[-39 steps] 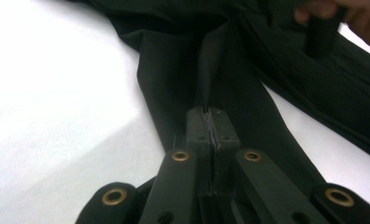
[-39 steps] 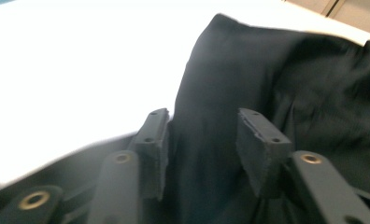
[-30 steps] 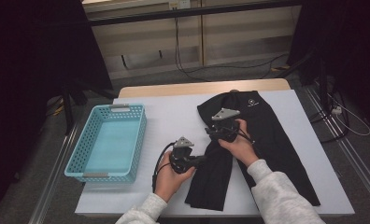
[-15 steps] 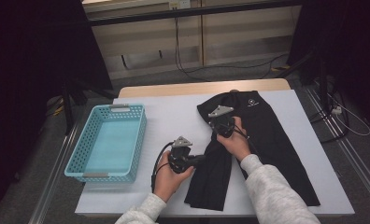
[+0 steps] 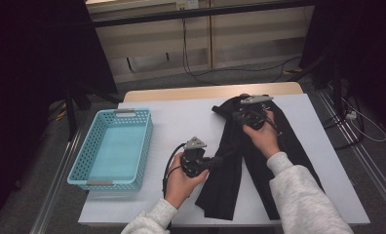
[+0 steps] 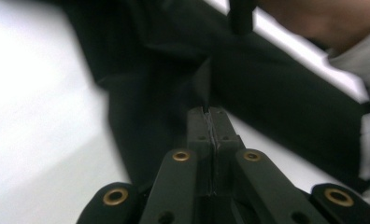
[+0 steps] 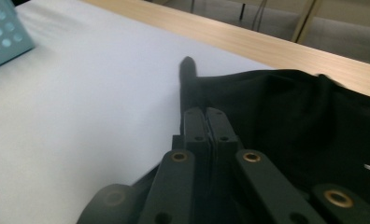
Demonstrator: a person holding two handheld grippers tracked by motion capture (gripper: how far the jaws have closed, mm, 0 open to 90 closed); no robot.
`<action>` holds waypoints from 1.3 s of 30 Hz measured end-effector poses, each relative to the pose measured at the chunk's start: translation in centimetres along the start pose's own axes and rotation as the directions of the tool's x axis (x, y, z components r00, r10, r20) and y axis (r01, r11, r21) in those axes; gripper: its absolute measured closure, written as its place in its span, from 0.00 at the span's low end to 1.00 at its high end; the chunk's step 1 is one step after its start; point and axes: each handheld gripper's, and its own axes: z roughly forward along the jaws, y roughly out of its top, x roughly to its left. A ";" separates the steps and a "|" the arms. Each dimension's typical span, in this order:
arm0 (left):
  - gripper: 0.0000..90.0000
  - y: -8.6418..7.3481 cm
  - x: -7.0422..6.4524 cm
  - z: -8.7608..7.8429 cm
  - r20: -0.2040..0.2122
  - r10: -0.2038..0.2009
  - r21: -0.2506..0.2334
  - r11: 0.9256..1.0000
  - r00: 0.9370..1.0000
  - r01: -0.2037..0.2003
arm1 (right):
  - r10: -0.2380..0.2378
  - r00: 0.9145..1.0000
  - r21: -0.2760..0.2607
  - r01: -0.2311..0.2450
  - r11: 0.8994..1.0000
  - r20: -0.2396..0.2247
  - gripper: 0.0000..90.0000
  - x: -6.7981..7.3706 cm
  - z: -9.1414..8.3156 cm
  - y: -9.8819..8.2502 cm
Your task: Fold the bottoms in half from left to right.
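Observation:
A black garment (image 5: 230, 187), long like trousers, lies on the white table (image 5: 181, 122). My left gripper (image 5: 219, 159) points right at the garment's left edge and is shut, with a fold of black cloth (image 6: 206, 88) pinched at its tips (image 6: 210, 113). My right gripper (image 5: 229, 116) is at the garment's far end, pointing left. It is shut on the cloth (image 7: 304, 116) near a raised corner (image 7: 188, 67), jaws pressed together (image 7: 205, 112). A white mark shows on the cloth at the right edge of the right gripper view.
A light blue plastic basket (image 5: 146, 141) with nothing in it stands on the left of the table; its corner (image 7: 5, 32) appears in the right gripper view. The table's wooden far edge (image 7: 286, 51) is close behind the garment. Cables lie on the floor beyond.
My right hand has moved away from me to the garment's far left corner, and that end is now bunched and lifted. My left hand has risen slightly with its fold.

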 end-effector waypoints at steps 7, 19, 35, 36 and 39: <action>0.83 2.9 -1.8 0.4 0.079 0.054 -0.079 0.996 0.995 -0.047 | 0.138 0.965 -0.102 -0.118 0.988 0.222 0.96 -8.1 -5.7 2.0; 0.37 -0.2 4.5 -1.9 -0.101 0.022 0.018 1.000 0.995 -0.020 | 0.099 0.975 0.067 -0.115 0.991 0.198 0.40 -7.9 -5.7 -2.6; 0.25 -2.5 8.2 -3.4 -0.179 -0.002 0.051 0.999 0.984 0.012 | -0.002 0.994 0.088 -0.007 0.996 0.105 0.29 -2.9 -9.4 -9.0; 0.25 -2.6 8.4 -3.5 -0.181 -0.001 0.052 0.999 0.984 0.010 | 0.006 0.995 0.083 -0.014 0.996 0.101 0.28 -3.0 -9.8 -9.4; 0.24 -2.8 8.6 -3.3 -0.192 -0.003 0.056 0.998 0.981 0.014 | 0.014 0.994 0.070 -0.021 0.997 0.104 0.29 -2.9 -10.6 -10.0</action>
